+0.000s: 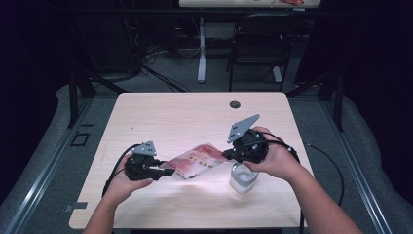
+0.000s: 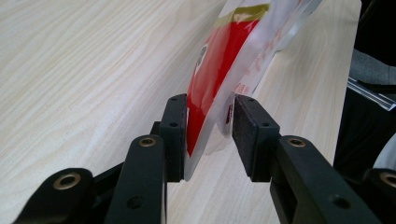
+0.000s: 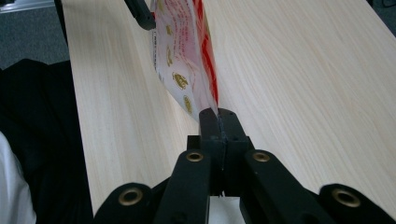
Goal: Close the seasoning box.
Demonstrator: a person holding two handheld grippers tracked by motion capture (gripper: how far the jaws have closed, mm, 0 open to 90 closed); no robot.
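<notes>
High view: pale wood table (image 1: 160, 112) mid-frame, cable hole near far edge, dim room behind with desk leg and chair up top. Red-white pouch (image 1: 198, 160) held over table's near half, white container (image 1: 242, 178) under right hand.

Left gripper view: left gripper (image 2: 208, 135) jaws apart, pouch edge between them, touching left pad.

Right gripper view: right gripper (image 3: 218, 122) pinched tight on pouch corner, grey floor upper left.

A glossy red-and-white plastic pouch (image 1: 198, 160) with gold print hangs stretched above the pale wooden table (image 1: 185, 117), tilted, held at both ends.

Dim, dark-edged overhead view; bright glare patch on table (image 1: 195, 122); soft close-ups.
</notes>
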